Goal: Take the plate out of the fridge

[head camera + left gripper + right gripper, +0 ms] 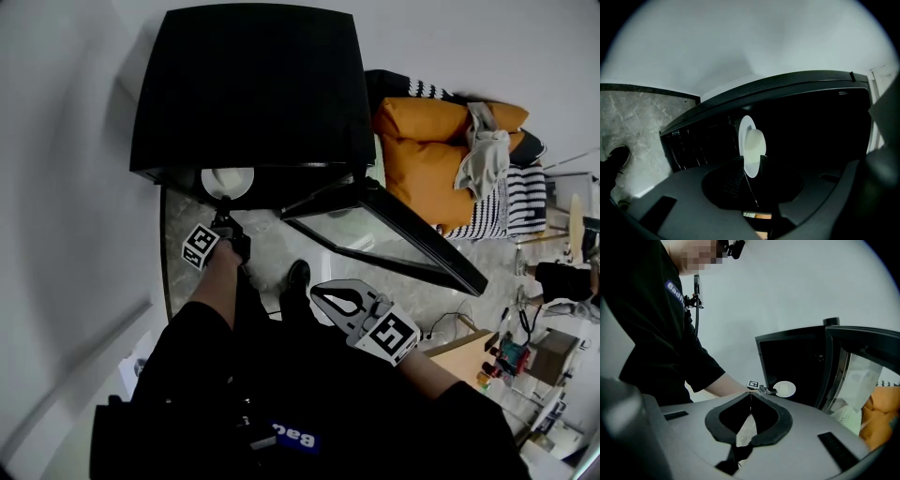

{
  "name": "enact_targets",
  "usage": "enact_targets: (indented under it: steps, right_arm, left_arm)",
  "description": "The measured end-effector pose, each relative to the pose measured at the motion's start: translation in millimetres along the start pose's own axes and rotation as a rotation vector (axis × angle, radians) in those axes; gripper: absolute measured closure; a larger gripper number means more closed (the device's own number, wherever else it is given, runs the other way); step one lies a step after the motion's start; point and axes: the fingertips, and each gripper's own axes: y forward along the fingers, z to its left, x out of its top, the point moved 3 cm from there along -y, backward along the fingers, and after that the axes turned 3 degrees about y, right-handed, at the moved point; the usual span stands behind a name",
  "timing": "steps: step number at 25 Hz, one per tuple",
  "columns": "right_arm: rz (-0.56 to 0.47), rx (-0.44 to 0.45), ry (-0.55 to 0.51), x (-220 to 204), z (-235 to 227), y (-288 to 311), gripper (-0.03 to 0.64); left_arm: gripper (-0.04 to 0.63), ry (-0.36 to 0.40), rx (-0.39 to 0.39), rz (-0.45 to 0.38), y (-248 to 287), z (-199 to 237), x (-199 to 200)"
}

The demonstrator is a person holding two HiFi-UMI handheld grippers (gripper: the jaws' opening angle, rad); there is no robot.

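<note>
Reaching for the plate (228, 181) with the left gripper (225, 202), as shown in the head, left gripper and right gripper views. The black fridge (244, 84) stands on the marbled floor (281, 248) beside the wall. Its glass door (384, 234) is swung wide to the person's right, which leaves the front of the cabinet free for a straight approach. The white plate lies flat inside, at the very front of the dark interior, with its near rim toward the opening.

The left gripper points into that opening with its jaws wide apart and nothing clamped. Its own view shows the plate edge-on and upright between the two jaw tips. This suggests the tool is rolled onto its side so that one jaw can pass above the thin rim and the other below. Whether the rim already sits within the tips or just beyond them cannot be told; no pressing contact is visible.

The right gripper (751, 395) is held low and back, near the person's body and well apart from the fridge, with its jaws brought together on nothing. It is probably kept out of the way, since the open door needs no holding.

Judged stage: approach nearly complete, grasp not yet made, plate not yet out. The next move likely calls for closing on the rim, then a level withdrawal
</note>
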Motion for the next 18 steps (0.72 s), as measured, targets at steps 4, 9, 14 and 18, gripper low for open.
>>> enact_targets:
  steps: [4,9,14,18]
  right_arm:
    - [0.004,-0.006,0.010,-4,-4,-1,0.606]
    - [0.007,-0.009,0.029,-7,-6,0,0.606]
    - [0.026,-0.007,0.052,-13,-9,1,0.606]
    - [0.036,-0.014,0.068,-18,-12,1,0.606]
  left_arm:
    - [0.483,-0.030,-0.011,-0.014,2,1,0]
    - [0.483,-0.042,0.001,0.002,-1,5,-6]
    - [0.483,-0.030,0.029,0.004,6,12,-3]
    - [0.485,-0.044,0.018,0.003,14,9,0]
